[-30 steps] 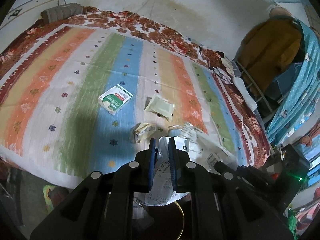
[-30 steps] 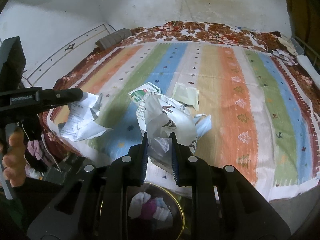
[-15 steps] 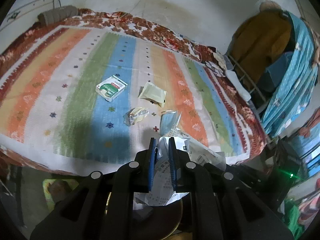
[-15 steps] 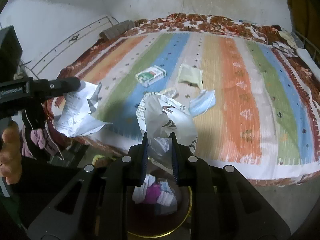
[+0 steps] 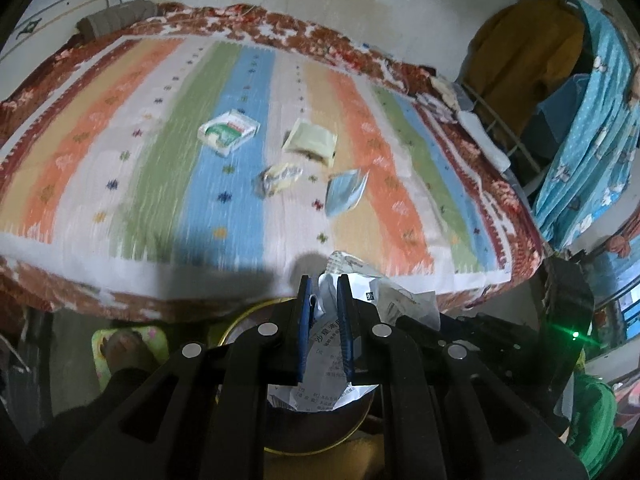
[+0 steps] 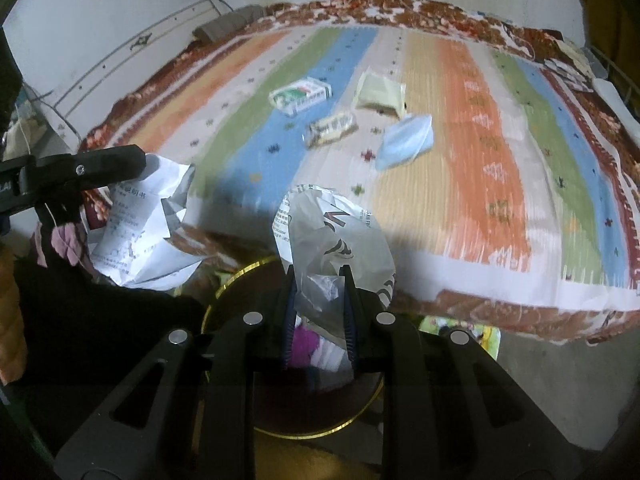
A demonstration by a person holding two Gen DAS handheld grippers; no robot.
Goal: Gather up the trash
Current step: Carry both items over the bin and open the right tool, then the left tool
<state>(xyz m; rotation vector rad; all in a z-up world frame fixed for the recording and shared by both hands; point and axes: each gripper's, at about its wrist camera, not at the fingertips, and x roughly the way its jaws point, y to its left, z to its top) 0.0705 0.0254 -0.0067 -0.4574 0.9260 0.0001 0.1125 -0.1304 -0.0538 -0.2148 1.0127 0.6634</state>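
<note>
Our left gripper is clenched on a crumpled printed paper sheet, which hangs down between the blue fingers and out below them. In the right wrist view the same sheet droops from the left gripper's black arm at the left edge. Directly under it we see the gold rim of a round trash bin standing on the floor against the edge of the bed.

Our right gripper is closed on a crumpled plastic wrapper, translucent with dark print, which bulges up above the fingertips. Below it sits the same bin, with pink and white scraps already inside.

Both grippers hang off the near edge of the bed, over the bin. Four items lie on the striped bedspread, near one another in the middle:
- a green-and-white carton on the blue stripe;
- a pale yellow sachet to its right;
- a small crumpled yellowish packet nearer the edge, between the carton and the mask;
- a blue face mask to the right of the packet.

Motion blur softens the bedspread in both views. Beside the bin a foot in a green slipper shows on the floor.
</note>
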